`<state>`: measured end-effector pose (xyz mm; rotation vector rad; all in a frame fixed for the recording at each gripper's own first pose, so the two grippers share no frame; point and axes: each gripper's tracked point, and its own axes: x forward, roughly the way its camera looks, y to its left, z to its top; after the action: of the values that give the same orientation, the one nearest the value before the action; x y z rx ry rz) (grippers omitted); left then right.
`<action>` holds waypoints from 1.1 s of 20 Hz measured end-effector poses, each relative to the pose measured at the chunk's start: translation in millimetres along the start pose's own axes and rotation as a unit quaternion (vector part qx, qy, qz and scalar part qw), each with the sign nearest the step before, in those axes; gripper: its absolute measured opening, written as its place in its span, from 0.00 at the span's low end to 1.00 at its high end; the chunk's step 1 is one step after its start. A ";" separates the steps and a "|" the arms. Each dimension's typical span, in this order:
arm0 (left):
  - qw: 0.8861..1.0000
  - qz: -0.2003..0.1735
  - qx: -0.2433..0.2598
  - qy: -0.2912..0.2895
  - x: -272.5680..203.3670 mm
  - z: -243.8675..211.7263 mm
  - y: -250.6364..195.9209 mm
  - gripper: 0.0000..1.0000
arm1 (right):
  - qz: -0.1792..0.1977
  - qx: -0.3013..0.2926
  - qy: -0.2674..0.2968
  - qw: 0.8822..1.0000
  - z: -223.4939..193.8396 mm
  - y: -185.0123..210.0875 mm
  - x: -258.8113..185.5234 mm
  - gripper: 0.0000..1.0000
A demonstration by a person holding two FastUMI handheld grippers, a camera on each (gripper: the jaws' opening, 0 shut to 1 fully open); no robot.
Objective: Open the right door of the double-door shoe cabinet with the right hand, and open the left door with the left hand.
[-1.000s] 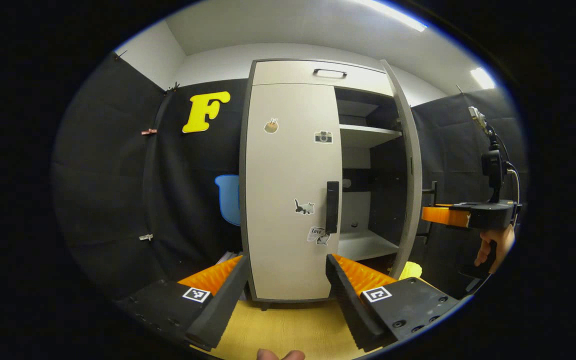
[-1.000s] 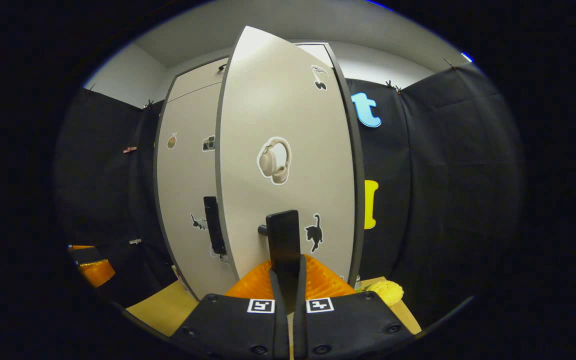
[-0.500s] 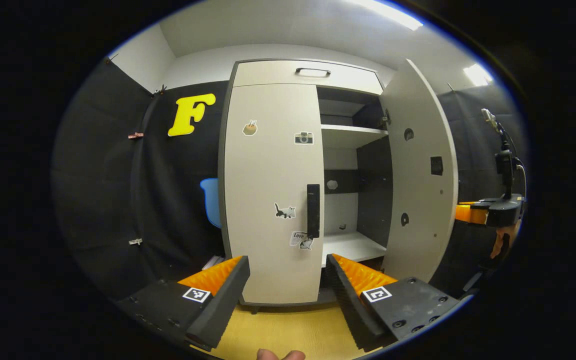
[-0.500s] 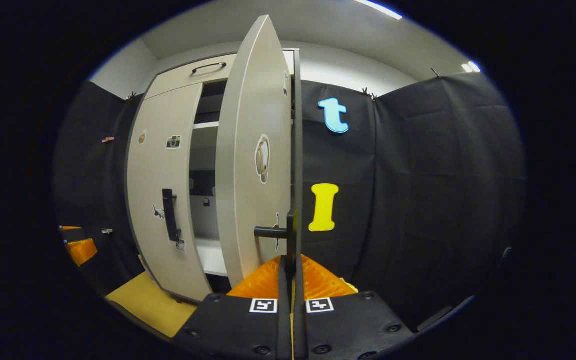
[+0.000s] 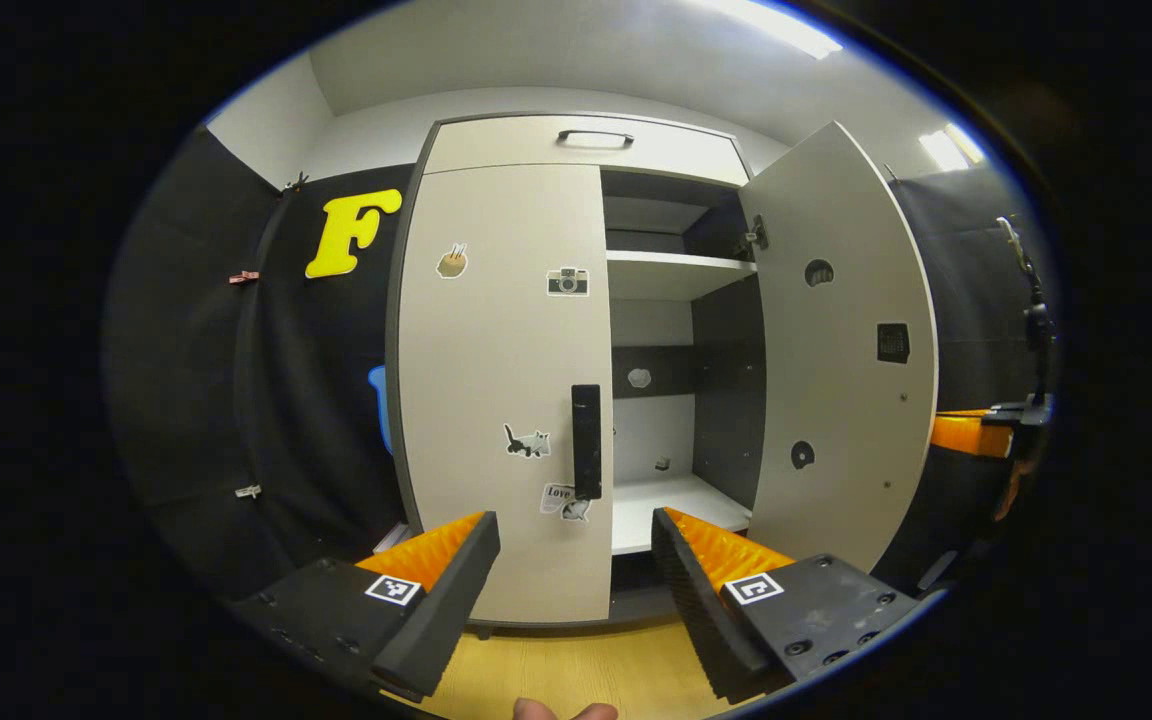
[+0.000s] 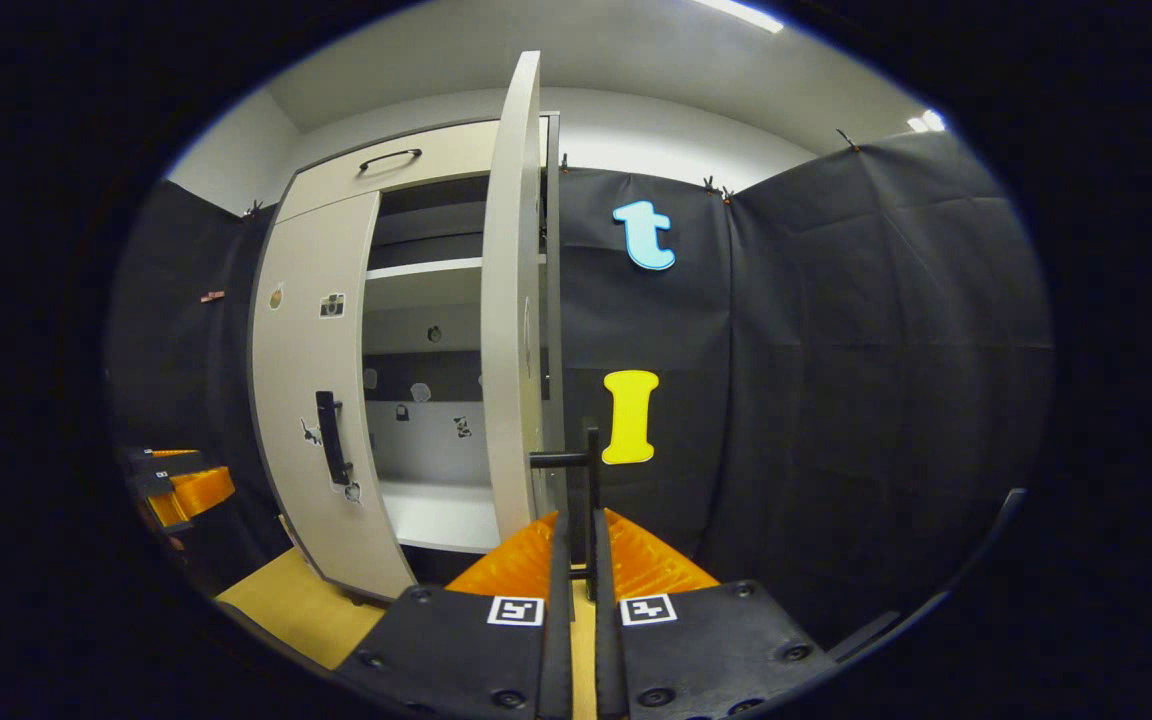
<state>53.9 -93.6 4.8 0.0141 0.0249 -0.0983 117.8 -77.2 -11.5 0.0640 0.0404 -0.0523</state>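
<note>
In the right gripper view, the right hand-held gripper sits at the bottom middle, its two fingers squeezed together on the right door handle. It grips there because the handle is the part that pulls the right door around. That door stands wide open and shows its thin edge up the middle of the frame.

In the left gripper view, the left hand-held gripper is at the bottom with its fingers wide apart and nothing between them. The left door is closed in the middle of the frame, and its dark left door handle runs along the door's right edge, just above the gap between the fingers. I think the way to it is free; the yellow floor lies below
</note>
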 end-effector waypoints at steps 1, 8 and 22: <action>1.000 0.001 0.003 -0.002 5.4 2.8 -2.5 0.95 | -0.001 0.004 0.000 1.000 1.0 0.2 -4.3 0.17; 0.999 0.009 0.039 -0.022 74.0 24.7 -14.4 0.94 | -0.005 0.003 0.003 1.000 -7.4 2.6 -35.6 0.90; 0.999 0.048 0.019 0.015 201.4 -2.7 1.3 0.50 | -0.005 0.006 -0.006 1.000 -6.4 7.0 -39.3 0.94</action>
<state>254.4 -112.0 -3.0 0.0548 0.0527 -0.0019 78.7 -67.9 -15.8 0.0758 0.0285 -0.0634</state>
